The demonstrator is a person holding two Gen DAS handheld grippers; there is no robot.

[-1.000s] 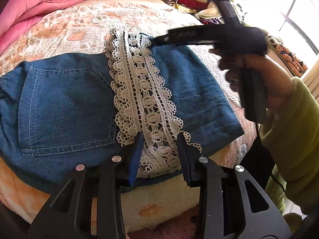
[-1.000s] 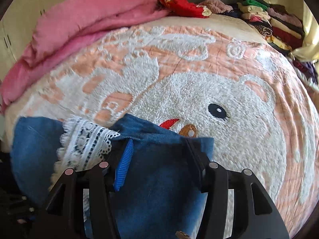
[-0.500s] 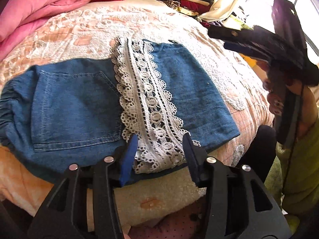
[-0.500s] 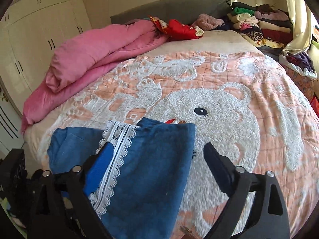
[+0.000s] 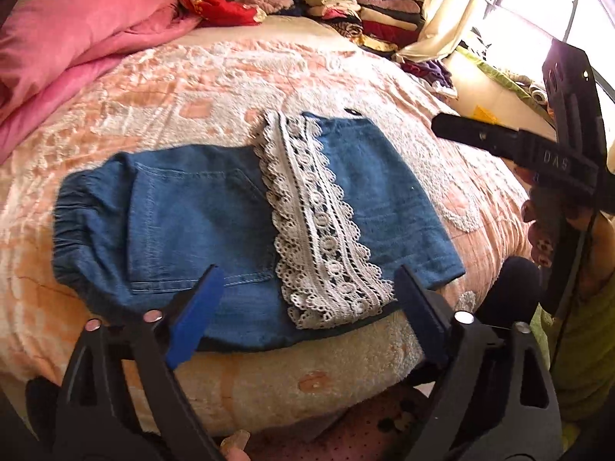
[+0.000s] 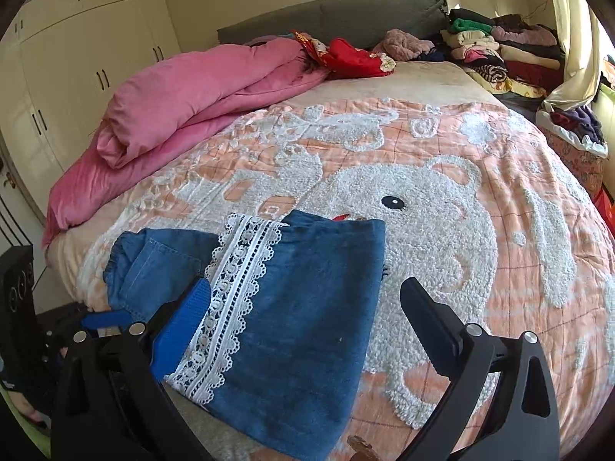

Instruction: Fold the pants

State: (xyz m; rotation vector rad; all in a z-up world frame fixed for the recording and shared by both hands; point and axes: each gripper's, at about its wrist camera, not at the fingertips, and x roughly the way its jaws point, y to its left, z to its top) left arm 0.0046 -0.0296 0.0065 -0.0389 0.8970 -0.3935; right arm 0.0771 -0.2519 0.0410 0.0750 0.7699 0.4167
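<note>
**Folded jeans lie on the bed, both grippers spread wide and empty**

At the bottom of the left wrist view, the left hand-held gripper [image 5: 307, 299] has its fingers spread wide, holding nothing, just short of the near edge of the pants [image 5: 215, 230]. The right hand-held gripper [image 6: 303, 315] is likewise wide and empty at the bottom of its own view, above the folded denim.

The pants [image 6: 300, 307] lie folded near the foot of the bed [image 5: 230, 77], in the center of the left view and the lower left of the right view. A band of white lace [image 5: 319, 226] runs across the top layer, with a back pocket [image 5: 192, 223] showing left of it.

Beyond them spreads the peach blanket with a white bear [image 6: 423, 211]. Farther, at upper left, a pink quilt [image 6: 184, 103] is bunched. Stacked clothes [image 6: 499, 50] sit at the upper right by the headboard [image 6: 338, 15].
</note>
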